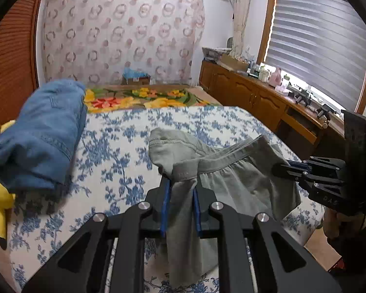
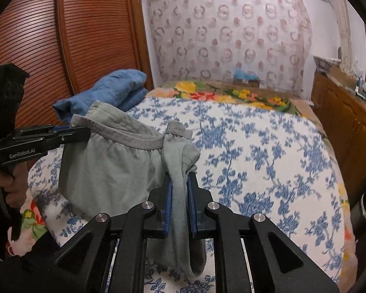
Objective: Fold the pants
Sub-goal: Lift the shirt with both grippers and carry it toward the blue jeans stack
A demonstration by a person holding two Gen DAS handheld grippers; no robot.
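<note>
Above the floral bedspread (image 1: 124, 146): grey pants (image 1: 222, 175), waistband clamped between left gripper (image 1: 180, 190) and right gripper (image 2: 179, 190) jaws.

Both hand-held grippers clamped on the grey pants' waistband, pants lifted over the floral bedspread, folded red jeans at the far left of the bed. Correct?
Not quite: the folded jeans are blue, not red, as the left wrist view shows. The rest holds: the left hand-held gripper and right hand-held gripper each clamp the grey pants at the waistband, lifted over the floral bedspread.

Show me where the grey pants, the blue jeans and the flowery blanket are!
grey pants (image 1: 222, 168), left wrist view, on the waistband.
blue jeans (image 1: 44, 131), left wrist view, middle of the folded pile.
flowery blanket (image 2: 231, 95), right wrist view, on its red flowers.
</note>
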